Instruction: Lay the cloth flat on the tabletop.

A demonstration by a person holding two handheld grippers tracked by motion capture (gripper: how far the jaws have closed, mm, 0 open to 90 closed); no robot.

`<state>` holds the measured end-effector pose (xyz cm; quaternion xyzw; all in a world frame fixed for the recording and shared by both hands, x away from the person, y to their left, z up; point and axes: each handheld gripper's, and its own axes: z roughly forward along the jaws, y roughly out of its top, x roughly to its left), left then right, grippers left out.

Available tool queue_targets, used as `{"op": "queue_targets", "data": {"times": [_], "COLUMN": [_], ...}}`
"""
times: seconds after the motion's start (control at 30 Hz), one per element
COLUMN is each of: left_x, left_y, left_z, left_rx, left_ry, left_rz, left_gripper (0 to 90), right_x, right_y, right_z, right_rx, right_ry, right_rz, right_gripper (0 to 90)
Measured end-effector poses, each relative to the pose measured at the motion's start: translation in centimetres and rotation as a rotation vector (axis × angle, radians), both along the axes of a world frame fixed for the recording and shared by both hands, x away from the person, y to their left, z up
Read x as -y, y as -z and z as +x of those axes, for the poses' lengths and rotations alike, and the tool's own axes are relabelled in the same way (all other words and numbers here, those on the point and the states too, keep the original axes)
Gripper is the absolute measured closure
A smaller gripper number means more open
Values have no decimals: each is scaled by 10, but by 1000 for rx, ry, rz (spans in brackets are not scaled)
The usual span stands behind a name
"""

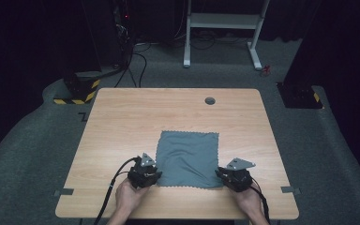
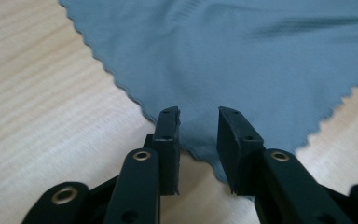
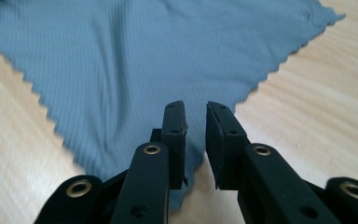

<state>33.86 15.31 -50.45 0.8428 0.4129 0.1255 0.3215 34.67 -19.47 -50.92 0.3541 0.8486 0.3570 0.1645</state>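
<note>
Left gripper [image 2: 198, 122] fingers [image 2: 168, 135] parted, nothing pinched; near-left corner of the grey cloth [image 2: 242, 56] lies on the worktop [image 2: 37, 93] right under the gap. Right gripper [image 3: 196, 116] fingers [image 3: 175, 135] also apart, narrower gap, over the near-right corner of the cloth, no grip visible. From the high view the cloth [image 1: 187, 157] is spread flat, roughly square, extending away from both grippers toward the worktop's far side. Each hand is equally near its own corner, left gripper [image 1: 145, 174] and right gripper [image 1: 232, 178] at the near edge. Likely next: close on both corners.
</note>
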Motion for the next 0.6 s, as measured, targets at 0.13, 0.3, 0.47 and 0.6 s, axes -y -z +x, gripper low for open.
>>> {"op": "queue_targets", "data": {"times": [0.13, 0.3, 0.47, 0.6], "left_x": [1, 3, 8, 12], "left_y": [1, 4, 4, 3], "left_z": [-8, -15, -19, -21], "left_rx": [0, 3, 13, 18], "left_ry": [-4, 1, 10, 17], "left_rz": [16, 19, 30, 47], "left_gripper": [728, 731, 711, 718], "right_x": [3, 2, -1, -3], "right_y": [2, 3, 4, 3], "right_z": [-7, -9, -7, -8], "right_rx": [2, 2, 10, 6], "right_ry": [5, 2, -12, -22], "right_rz": [11, 19, 13, 8], "right_gripper": [779, 775, 772, 769]}}
